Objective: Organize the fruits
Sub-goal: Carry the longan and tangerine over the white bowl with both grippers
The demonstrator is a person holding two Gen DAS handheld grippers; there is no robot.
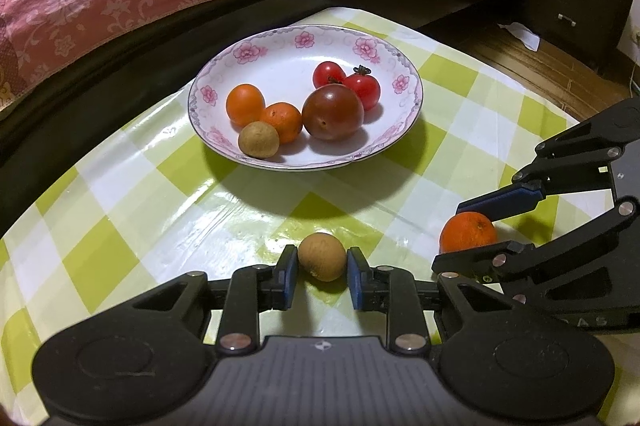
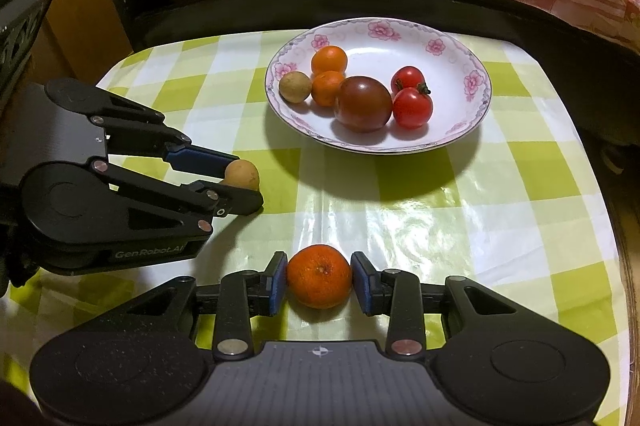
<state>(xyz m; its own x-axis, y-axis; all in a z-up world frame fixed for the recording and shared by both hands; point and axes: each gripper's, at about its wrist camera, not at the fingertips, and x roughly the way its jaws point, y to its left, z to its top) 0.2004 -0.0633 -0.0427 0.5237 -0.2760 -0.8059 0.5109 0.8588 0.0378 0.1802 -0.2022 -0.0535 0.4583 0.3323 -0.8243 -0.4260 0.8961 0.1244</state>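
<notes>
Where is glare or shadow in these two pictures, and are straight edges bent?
Left wrist view: glare on the tablecloth, plate shadow falls toward the camera, bed edge bows. Right wrist view: glare patch right of the orange, same plate shadow, corners dark.

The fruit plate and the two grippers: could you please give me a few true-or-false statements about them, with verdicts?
1. The plate holds six fruits. True.
2. The left gripper is closed on an orange. False: it grips a brown longan.
3. The right gripper is closed on a mandarin. True.
4. The plate is empty. False: it holds two oranges, a longan and three tomatoes.
5. The tablecloth is green-and-white checked. True.
</notes>
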